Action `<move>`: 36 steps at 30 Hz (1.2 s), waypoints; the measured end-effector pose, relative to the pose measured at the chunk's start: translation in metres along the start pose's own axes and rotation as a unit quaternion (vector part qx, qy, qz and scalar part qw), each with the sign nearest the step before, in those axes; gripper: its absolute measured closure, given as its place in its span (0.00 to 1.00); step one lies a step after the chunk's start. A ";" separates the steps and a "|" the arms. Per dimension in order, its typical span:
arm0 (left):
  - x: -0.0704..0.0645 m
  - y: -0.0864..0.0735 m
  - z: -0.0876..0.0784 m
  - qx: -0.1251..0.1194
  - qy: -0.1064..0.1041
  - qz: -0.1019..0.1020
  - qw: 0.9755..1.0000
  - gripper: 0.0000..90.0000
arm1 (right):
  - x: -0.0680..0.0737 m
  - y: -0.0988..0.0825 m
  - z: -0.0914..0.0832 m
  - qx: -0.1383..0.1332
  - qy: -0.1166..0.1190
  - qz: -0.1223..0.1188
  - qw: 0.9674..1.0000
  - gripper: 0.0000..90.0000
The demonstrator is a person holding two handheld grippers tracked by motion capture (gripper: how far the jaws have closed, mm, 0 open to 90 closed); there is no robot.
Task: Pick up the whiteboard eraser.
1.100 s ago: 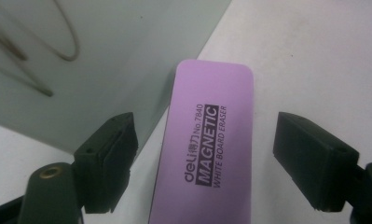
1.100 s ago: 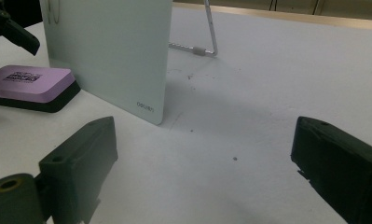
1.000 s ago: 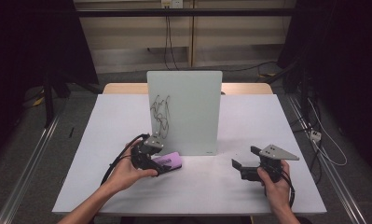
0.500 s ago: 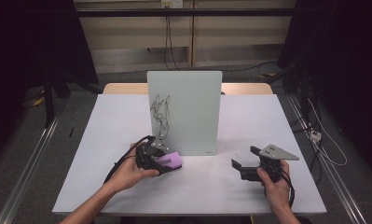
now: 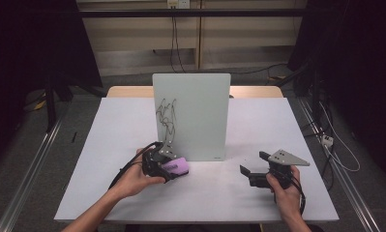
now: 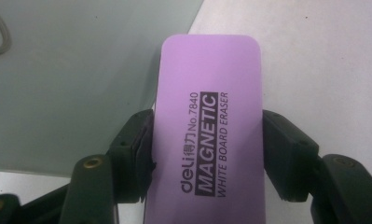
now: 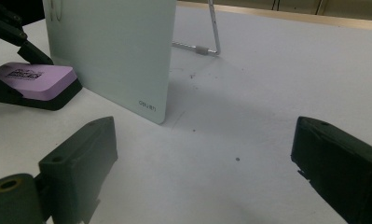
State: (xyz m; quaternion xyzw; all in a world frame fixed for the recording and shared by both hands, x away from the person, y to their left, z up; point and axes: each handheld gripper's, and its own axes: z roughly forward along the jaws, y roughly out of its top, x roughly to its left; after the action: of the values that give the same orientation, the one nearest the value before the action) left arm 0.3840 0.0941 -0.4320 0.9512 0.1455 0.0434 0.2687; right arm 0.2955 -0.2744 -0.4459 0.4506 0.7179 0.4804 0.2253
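Since 1 second ago, the left claw (image 5: 167, 166) has been brought shut around the purple eraser (image 5: 176, 166), its jaws having just been closing until both pads press on the eraser's long sides; the left hand (image 5: 137, 176) itself has barely shifted. In the left gripper view the eraser (image 6: 207, 135) is seen pinched at about its middle, label side up, with its far end pointing toward the foot of the whiteboard (image 6: 72, 79). The eraser is still resting on the table (image 5: 205, 193), just beside the lower left corner of the upright whiteboard (image 5: 195, 111), on which black scribbles (image 5: 166, 116) are drawn at the left edge.

The right claw (image 5: 251, 175) is held spread and empty, well apart from the board on the table's right side, and nothing lies between its jaws in the right gripper view.

The step in hand is judged to be the grasp of the eraser, now completed. Next, the eraser would need to be lifted clear of the table, turned so that its dark felt side faces the board, and pressed flat against the scribbles before being wiped. The board stands on a thin wire stand (image 7: 211, 32), so it could be pushed back or tipped; a steadying hold by the right claw may be called for.
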 end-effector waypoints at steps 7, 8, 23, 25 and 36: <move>0.000 0.000 -0.001 0.004 -0.001 -0.001 1.000 0.45 | 0.000 0.000 0.000 0.000 0.000 0.000 1.000 0.08; 0.000 0.000 -0.001 0.005 -0.002 0.001 1.000 0.45 | 0.000 0.000 0.000 0.000 0.000 -0.001 1.000 0.08; 0.004 -0.008 -0.014 -0.043 0.003 -0.026 0.999 0.45 | 0.000 0.001 0.002 0.001 0.002 0.001 1.000 0.08; 0.005 -0.010 -0.018 -0.060 0.004 -0.032 0.998 0.45 | 0.000 0.001 0.002 0.000 0.000 0.002 1.000 0.08; 0.008 -0.019 -0.032 -0.105 0.024 -0.044 0.993 0.45 | 0.000 0.001 0.006 0.005 -0.001 0.004 1.000 0.08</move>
State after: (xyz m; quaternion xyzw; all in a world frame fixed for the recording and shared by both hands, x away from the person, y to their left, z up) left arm 0.3818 0.1278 -0.4145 0.9090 0.1879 0.0696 0.3655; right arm 0.3004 -0.2718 -0.4474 0.4550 0.7182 0.4776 0.2216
